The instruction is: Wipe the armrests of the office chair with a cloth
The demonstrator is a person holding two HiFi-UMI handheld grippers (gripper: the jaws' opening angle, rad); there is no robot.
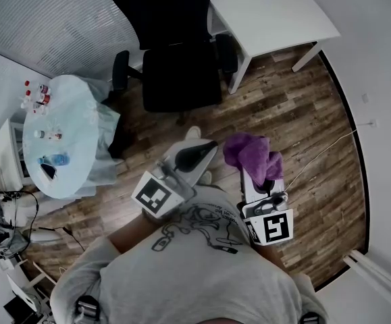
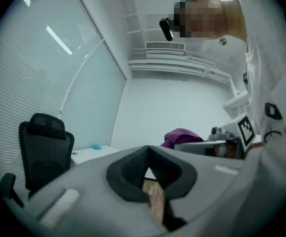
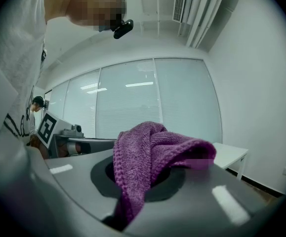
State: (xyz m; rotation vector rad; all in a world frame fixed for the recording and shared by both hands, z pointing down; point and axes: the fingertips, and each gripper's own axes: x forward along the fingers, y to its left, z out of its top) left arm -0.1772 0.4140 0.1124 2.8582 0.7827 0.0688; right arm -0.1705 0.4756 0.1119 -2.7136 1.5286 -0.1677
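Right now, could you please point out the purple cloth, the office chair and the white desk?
purple cloth [image 1: 252,155]: head view, on its bunched middle.
office chair [image 1: 180,79]: head view, on the middle of the seat.
white desk [image 1: 276,12]: head view, on the bare top.

Looking like office. Showing black office chair [image 1: 178,52] at top centre, sitting just beside white desk [image 1: 276,12] at upper right. Showing glass partition with blinds [image 1: 46,19] filling upper left, wood-plank floor [image 1: 283,106] spreading across middle, round glass table [image 1: 73,123] at left carrying small bottles [image 1: 36,96].
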